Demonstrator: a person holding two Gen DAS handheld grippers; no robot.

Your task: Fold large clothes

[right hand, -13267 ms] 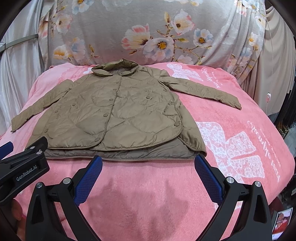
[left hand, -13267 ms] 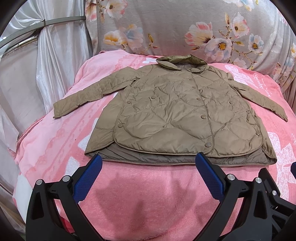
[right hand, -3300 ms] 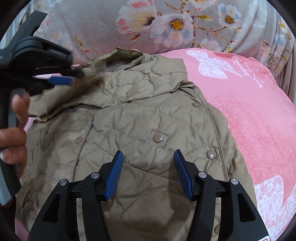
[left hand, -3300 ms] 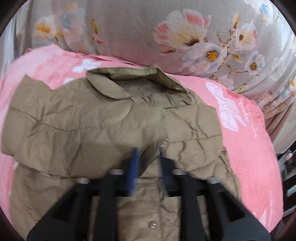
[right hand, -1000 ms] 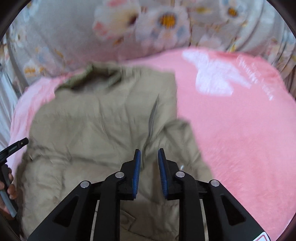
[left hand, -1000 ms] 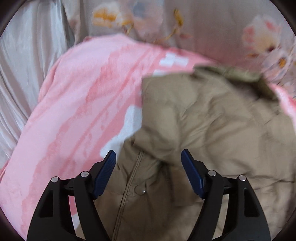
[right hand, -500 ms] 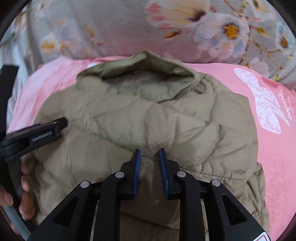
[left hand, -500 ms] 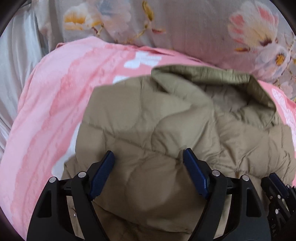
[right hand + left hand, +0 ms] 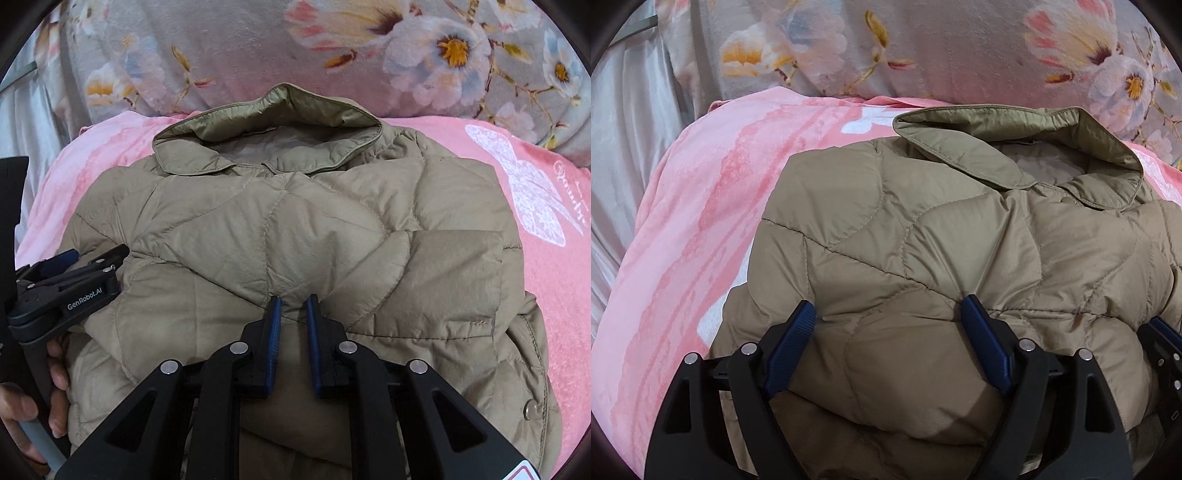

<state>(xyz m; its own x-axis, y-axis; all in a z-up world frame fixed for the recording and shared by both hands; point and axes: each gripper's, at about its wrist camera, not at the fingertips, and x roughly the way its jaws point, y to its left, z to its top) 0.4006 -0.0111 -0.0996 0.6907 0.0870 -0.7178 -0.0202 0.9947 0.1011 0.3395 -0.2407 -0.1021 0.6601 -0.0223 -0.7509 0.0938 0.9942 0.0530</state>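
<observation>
Lying on the pink blanket [image 9: 701, 221] with its collar [image 9: 266, 122] toward the far edge, by the flowered cloth [image 9: 240, 44] behind, the tan quilted jacket [image 9: 295, 240] is folded into a thick bundle, its sides doubled over its middle. The left gripper [image 9: 888, 314] straddles the near left part of the bundle; its jaws are opening, puffy fabric bulging up between the blue pads [image 9: 792, 339], which no longer pinch it. The right gripper [image 9: 293, 306] sits at the near middle, its jaws closing to a narrow gap, a small ridge of fabric at the tips; whether the pads press it I cannot tell. A hand [image 9: 33, 413] holds the left tool's grey handle.
</observation>
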